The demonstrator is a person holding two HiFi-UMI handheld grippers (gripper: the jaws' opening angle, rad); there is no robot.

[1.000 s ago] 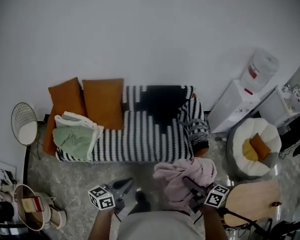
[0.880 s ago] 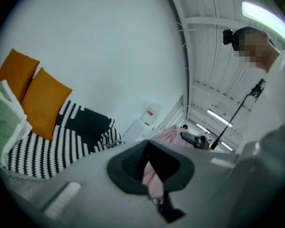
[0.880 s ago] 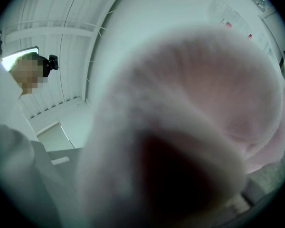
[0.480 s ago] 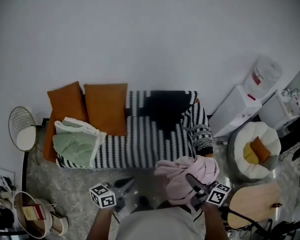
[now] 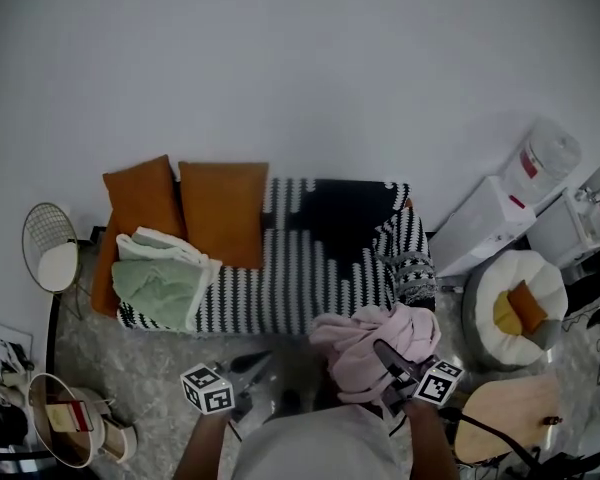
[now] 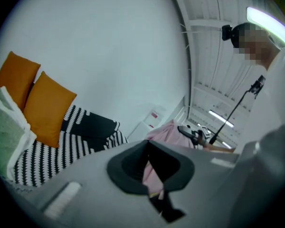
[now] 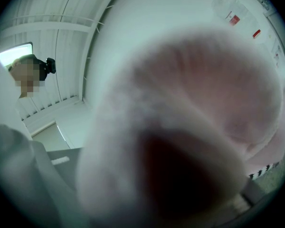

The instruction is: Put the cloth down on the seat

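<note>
A bunched pink cloth (image 5: 365,346) hangs in front of the person, just short of the sofa's front edge. My right gripper (image 5: 388,358) is shut on it, one black finger lying over the folds. The same cloth (image 7: 190,108) fills the right gripper view and hides the jaws there. The seat is a sofa (image 5: 300,283) under a black-and-white striped cover. My left gripper (image 5: 252,366) is lower left of the cloth, shut and holding nothing. In the left gripper view the pink cloth (image 6: 170,131) shows beyond the left gripper (image 6: 149,144).
Two orange cushions (image 5: 222,208) lean on the sofa back at the left, and a folded green-and-white blanket (image 5: 160,283) lies on the seat's left end. A water dispenser (image 5: 510,208), a white pouf (image 5: 515,303) and a round wooden table (image 5: 510,413) stand right. A wire side table (image 5: 48,248) stands left.
The head view has drifted a little, so the sofa sits slightly further right and lower. Both grippers and the pink cloth keep their places in front of the person.
</note>
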